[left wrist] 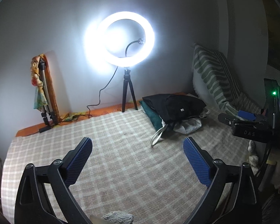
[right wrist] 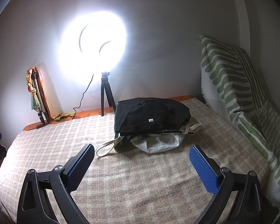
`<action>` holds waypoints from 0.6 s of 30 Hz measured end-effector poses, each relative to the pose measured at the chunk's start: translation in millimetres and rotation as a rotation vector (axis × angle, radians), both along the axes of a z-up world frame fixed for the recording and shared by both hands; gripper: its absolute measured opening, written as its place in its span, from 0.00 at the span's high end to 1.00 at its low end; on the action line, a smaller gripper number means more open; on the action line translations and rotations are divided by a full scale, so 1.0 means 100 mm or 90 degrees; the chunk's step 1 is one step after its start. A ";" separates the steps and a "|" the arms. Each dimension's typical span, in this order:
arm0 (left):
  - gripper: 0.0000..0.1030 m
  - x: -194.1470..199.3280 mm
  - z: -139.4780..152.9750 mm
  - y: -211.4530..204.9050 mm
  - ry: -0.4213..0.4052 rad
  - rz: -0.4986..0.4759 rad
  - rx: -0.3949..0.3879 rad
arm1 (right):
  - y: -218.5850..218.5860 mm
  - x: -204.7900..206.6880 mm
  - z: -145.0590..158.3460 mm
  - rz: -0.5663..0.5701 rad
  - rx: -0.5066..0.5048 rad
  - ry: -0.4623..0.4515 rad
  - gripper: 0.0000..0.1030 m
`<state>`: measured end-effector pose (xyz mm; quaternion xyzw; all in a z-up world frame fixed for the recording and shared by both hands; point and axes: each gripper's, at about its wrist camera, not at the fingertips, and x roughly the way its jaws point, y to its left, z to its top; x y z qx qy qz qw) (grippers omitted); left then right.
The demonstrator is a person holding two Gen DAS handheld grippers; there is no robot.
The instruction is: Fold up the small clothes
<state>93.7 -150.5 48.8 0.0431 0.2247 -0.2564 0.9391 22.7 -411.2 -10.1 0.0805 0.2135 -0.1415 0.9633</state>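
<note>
A heap of small clothes lies at the far side of the checked beige blanket [left wrist: 121, 149] [right wrist: 140, 177]: a black garment [left wrist: 173, 104] [right wrist: 151, 115] on top, a green one [left wrist: 149, 113] beneath its left edge, and pale cloth [right wrist: 158, 143] with a looped strap [right wrist: 104, 149] underneath. My left gripper [left wrist: 138, 145] hovers over bare blanket, short and left of the heap, wide open and holding nothing. My right gripper [right wrist: 141, 153] is also wide open with nothing between its blue pads, its tips just short of the heap. The right gripper's body [left wrist: 252, 127] shows at the right edge of the left wrist view.
A lit ring light on a small black tripod [left wrist: 128, 93] [right wrist: 105, 93] stands at the wall, its cable trailing left. A folded tripod wrapped in colourful cloth [left wrist: 44, 93] [right wrist: 37, 97] leans against the wall. A green-striped cushion [left wrist: 212, 74] [right wrist: 233, 85] rests at the right.
</note>
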 end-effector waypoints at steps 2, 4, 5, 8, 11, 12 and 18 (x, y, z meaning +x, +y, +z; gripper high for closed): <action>0.00 -0.04 -0.03 0.02 -0.016 0.012 0.000 | 0.04 0.01 -0.01 -0.002 -0.009 -0.005 0.00; 0.00 -0.04 -0.06 0.03 -0.021 0.013 0.006 | 0.07 0.02 -0.02 -0.004 -0.018 -0.008 0.00; 0.00 -0.05 -0.08 0.03 -0.017 0.010 0.012 | 0.08 0.04 -0.03 -0.004 -0.019 -0.009 0.00; 0.00 -0.03 -0.13 0.02 0.008 0.004 0.021 | 0.10 0.07 -0.06 -0.004 -0.013 -0.007 0.00; 0.00 -0.06 -0.16 0.02 0.011 0.007 0.027 | 0.11 0.08 -0.09 -0.011 -0.011 -0.011 0.00; 0.00 -0.07 -0.17 0.02 0.009 0.008 0.031 | 0.11 0.09 -0.10 -0.013 -0.011 -0.012 0.00; 0.00 -0.10 -0.22 -0.01 0.010 0.003 0.048 | 0.13 0.13 -0.14 -0.009 -0.016 -0.004 0.00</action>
